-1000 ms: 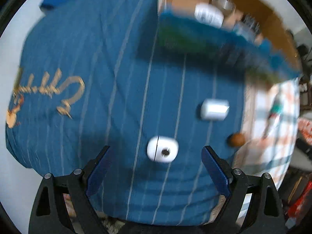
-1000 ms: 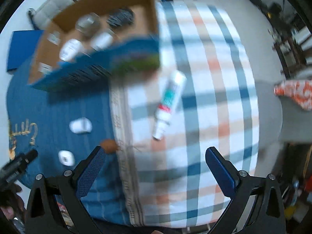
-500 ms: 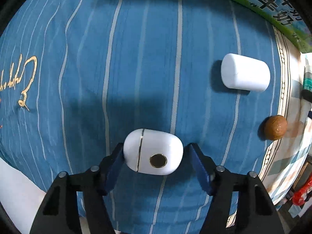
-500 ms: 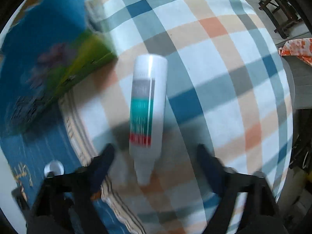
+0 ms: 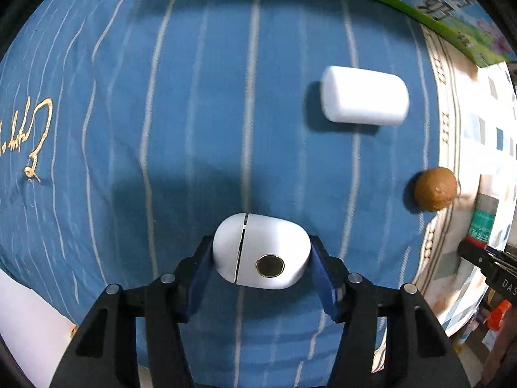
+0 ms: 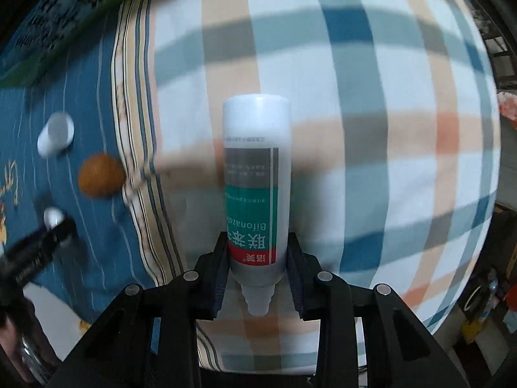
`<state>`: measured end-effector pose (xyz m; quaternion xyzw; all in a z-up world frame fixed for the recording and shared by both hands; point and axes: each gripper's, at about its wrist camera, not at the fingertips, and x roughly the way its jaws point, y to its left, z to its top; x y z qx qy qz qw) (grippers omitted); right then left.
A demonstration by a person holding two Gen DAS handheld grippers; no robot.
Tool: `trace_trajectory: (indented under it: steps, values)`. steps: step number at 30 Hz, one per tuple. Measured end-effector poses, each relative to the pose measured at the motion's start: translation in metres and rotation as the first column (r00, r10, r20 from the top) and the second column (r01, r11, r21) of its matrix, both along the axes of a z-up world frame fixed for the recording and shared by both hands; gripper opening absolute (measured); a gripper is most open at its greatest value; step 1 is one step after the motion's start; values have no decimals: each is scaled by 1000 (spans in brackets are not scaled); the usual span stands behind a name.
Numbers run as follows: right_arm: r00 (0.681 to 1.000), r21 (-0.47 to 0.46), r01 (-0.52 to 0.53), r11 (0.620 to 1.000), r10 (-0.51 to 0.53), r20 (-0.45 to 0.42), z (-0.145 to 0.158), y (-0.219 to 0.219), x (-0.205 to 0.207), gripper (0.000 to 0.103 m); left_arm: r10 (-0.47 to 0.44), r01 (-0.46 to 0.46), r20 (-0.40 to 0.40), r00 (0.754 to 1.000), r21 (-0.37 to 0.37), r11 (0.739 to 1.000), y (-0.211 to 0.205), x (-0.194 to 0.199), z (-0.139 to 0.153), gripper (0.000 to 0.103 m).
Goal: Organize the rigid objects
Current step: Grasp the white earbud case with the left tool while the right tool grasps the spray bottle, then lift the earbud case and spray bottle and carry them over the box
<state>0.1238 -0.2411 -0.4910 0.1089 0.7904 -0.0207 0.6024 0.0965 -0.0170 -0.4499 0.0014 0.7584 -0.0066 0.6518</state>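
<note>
Lying side by side under everything: one blue striped cloth (image 5: pixel 161 97) and one plaid cloth (image 6: pixel 371 80), meeting at a patterned hem, with one printed green-and-blue box (image 5: pixel 436 3) along the far edge of both.

Closing over the last second, both pairs of tongs, down from wide open to a grip. Left tongs (image 5: pixel 261 258) now clamped at moderate width on the white case (image 5: pixel 261 250) with the round metal button, blue pads pressed against its two ends, case apparently not yet lifted off the blue cloth. Right tongs (image 6: pixel 257 268) drawn in narrow around the neck end of the white bottle (image 6: pixel 255 177), pads tight on its shoulder, nozzle pointing back toward the camera, body lying across the plaid.

Judged from that: two picks secured at once, ready to be lifted toward the box.

Counted: one bottle, one gripped case, one more plain white case (image 5: pixel 365 95) lying free on the blue cloth well beyond the first, one brown nut-like ball (image 5: pixel 434 189) right at the hem. Two items loose, two in hand.
</note>
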Motion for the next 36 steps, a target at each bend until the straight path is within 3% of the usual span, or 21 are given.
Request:
trace_trajectory:
  steps: [4,10,14,26,36]
  values:
    - [1000,11,21,1000,-21,-3,0,-5,-1,36,-36,36,3,999,-15,999,-25,-3,1,55]
    - [998,-123,-70,990,70,-2,-1,23,1,35,-70,70,17,997,-43,997,-60,-11,11,55]
    - [999,-85,-41,996,44,32,11,24,-7,34,-76,79,45,996,-69,994,-69,-16,31,55]
    - [970,20,-36,999,30,241,114,32,-28,34,-46,84,211,976,-178,980,-78,-9,131,55]
    - [909,108,-31,994,-17,417,201,26,19,34,-23,115,336,942,-256,960,-42,56,198,55]
